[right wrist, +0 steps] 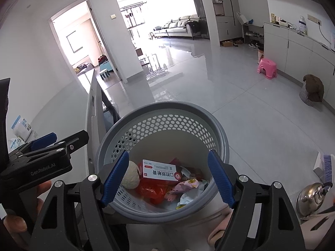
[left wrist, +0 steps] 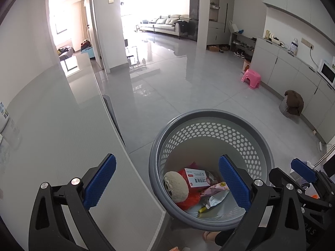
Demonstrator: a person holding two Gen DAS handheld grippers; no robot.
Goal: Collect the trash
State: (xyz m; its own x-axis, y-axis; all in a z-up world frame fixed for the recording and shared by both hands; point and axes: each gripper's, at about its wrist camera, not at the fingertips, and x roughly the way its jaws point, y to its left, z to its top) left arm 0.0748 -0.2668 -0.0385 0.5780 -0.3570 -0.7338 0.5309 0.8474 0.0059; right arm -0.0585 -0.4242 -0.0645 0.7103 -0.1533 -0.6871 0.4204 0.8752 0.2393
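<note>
Your grey tiled floor spreads out toward the sofa at the far end, and the white table runs along your left side. Right below you stands the grey perforated basket, just beside the table's edge. Inside it the trash lies in a heap: a beige plush toy against the left wall, a crumpled red plastic bag under it, a white and red box with printed characters lying flat on top, and a pink snack wrapper just beside the box. Your left gripper hangs over the table edge and the basket's rim with its blue pads spread wide and nothing between them. Your right gripper is poised over the basket's mouth, its jaws likewise wide apart and empty. A pink stool sits well apart by the cabinets
</note>
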